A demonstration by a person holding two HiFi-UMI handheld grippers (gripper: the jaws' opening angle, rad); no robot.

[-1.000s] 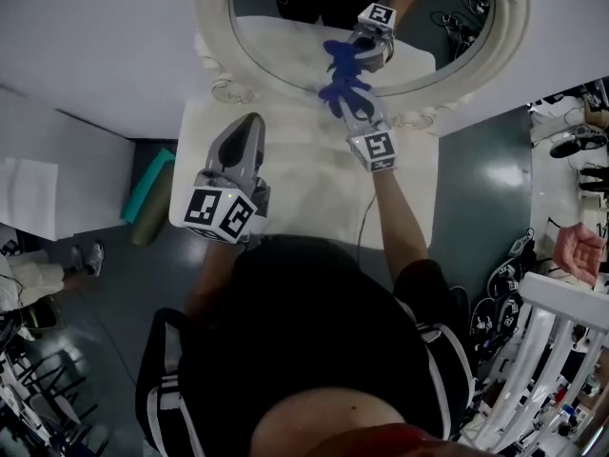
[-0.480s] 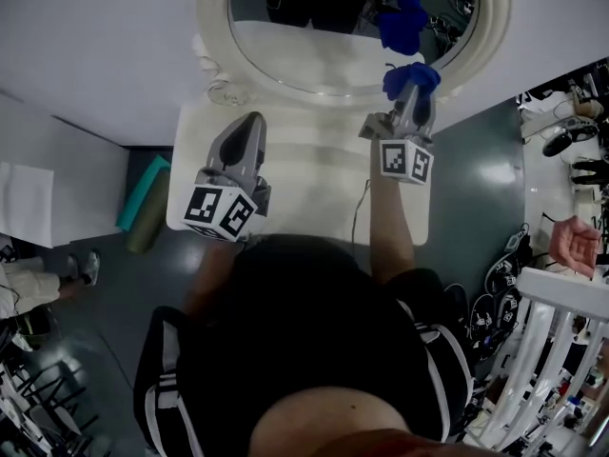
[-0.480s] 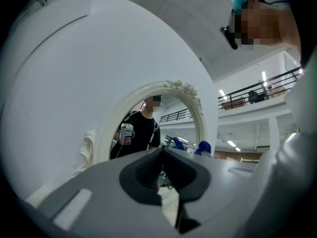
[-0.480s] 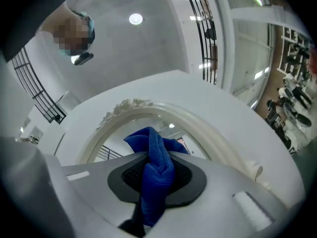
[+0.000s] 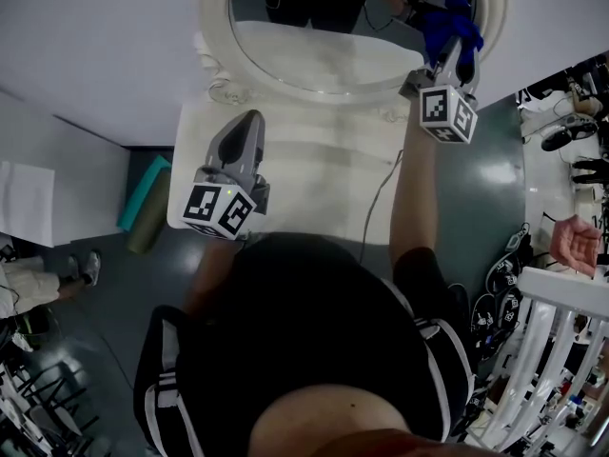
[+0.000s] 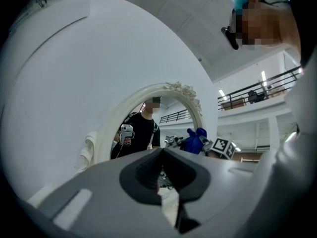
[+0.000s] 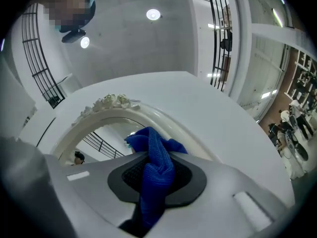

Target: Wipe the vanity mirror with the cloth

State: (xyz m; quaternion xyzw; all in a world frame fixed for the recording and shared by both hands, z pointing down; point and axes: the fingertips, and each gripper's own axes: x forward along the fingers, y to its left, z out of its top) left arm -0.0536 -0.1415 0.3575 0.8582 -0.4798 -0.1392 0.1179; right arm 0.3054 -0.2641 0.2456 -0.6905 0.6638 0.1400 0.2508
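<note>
Moved rightward to the vanity mirror's (image 5: 314, 55) rim, the right gripper (image 7: 155, 176) clamps the blue cloth (image 5: 449, 29) for wiping; the left gripper (image 6: 161, 168) waits closed, empty.

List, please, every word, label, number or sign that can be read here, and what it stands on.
No readable text anywhere.
Black-and-white square markers, patterns rather than letters, stand on the cubes of the left gripper and right gripper.
The blue cloth and vanity mirror show no print.

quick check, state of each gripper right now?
Left gripper: closed, nothing held.
Right gripper: closed on the blue cloth.
</note>
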